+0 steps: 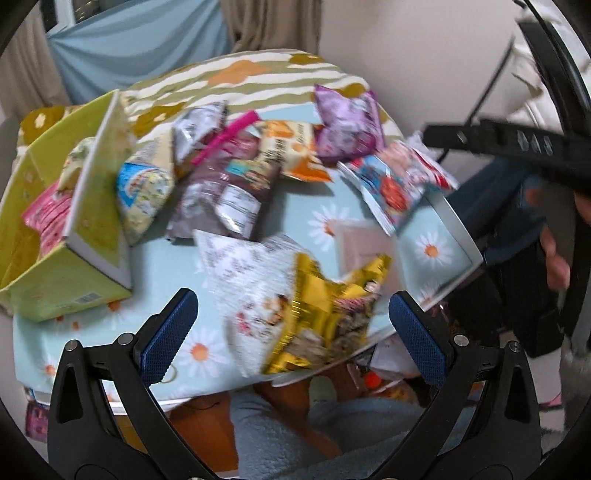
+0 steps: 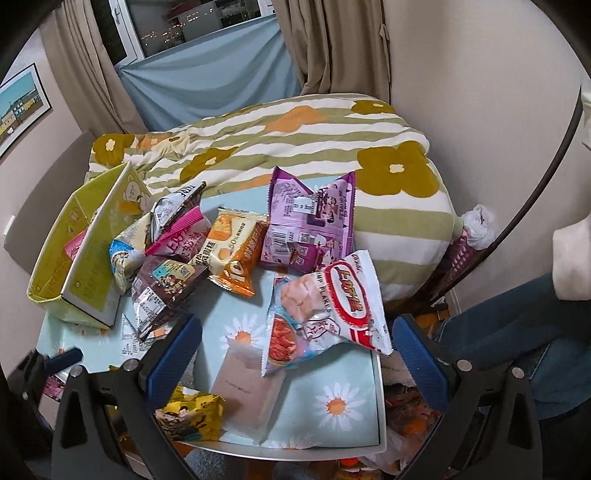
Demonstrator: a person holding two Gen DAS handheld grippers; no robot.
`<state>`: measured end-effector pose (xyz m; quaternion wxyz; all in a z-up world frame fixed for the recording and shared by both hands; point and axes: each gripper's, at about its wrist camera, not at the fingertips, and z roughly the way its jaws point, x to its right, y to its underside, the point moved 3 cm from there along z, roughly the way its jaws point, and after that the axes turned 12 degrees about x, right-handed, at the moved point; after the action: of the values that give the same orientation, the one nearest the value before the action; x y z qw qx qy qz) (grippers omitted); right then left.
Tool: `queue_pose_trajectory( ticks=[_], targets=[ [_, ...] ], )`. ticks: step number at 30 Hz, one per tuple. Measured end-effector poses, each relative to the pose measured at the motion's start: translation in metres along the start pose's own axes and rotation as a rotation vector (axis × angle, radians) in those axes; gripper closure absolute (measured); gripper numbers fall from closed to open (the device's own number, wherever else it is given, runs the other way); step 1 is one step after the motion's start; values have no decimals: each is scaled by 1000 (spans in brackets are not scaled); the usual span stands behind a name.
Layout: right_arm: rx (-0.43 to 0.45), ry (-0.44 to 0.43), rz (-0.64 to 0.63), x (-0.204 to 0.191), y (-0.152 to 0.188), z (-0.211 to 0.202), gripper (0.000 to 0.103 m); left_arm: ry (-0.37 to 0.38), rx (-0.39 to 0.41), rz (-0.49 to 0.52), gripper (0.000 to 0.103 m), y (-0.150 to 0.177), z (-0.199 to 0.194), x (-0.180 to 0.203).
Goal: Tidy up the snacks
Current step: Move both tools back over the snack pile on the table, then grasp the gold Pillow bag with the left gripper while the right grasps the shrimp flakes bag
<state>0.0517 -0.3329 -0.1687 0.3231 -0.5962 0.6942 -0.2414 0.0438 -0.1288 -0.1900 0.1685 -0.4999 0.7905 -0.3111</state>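
On the daisy-patterned bench [image 2: 347, 402], a heap of snack bags spreads from centre toward twelve o'clock. At nine o'clock an open green box [image 2: 62, 266] holds a pink packet. A purple bag [image 2: 306, 229] lies at one o'clock, a shrimp flakes bag [image 2: 332, 310] at centre, a gold bag [image 1: 317, 317] nearest. Left tongs [image 1: 291, 328] and right tongs [image 2: 295, 354] gape wide, holding nothing.

1. You are in a home bedroom: a flower-patterned quilt [image 2: 332, 147] fills the middle of the right wrist frame.
2. Upper left, beige curtains [image 2: 85, 74] flank a night-dark window [image 2: 177, 22].
3. At the far left edge, a framed picture [image 2: 22, 107] hangs on the wall.
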Motion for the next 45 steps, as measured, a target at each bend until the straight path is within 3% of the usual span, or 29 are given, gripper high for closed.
queue_pose_trajectory(
  ticks=[5, 9, 13, 16, 21, 38, 45],
  targets=[
    [0, 3, 7, 10, 4, 7, 0, 2, -12, 52, 0, 12, 17, 17],
    [-9, 3, 22, 19, 8, 16, 0, 0, -28, 83, 12, 22, 31, 25],
    [-9, 0, 41, 27, 12, 26, 0, -22, -19, 137, 18, 28, 39, 31],
    [-13, -5, 45, 32, 14, 35, 0, -45, -3, 188, 36, 29, 41, 36],
    [-32, -7, 52, 38, 17, 50, 0, -44, 7, 223, 39, 27, 41, 41],
    [-129, -73, 17, 31, 28, 108, 0, 4, 7, 151, 43, 15, 36, 33],
    [-109, -10, -33, 28, 35, 105, 17, 13, 5, 133, 43, 11, 34, 31]
  ],
)
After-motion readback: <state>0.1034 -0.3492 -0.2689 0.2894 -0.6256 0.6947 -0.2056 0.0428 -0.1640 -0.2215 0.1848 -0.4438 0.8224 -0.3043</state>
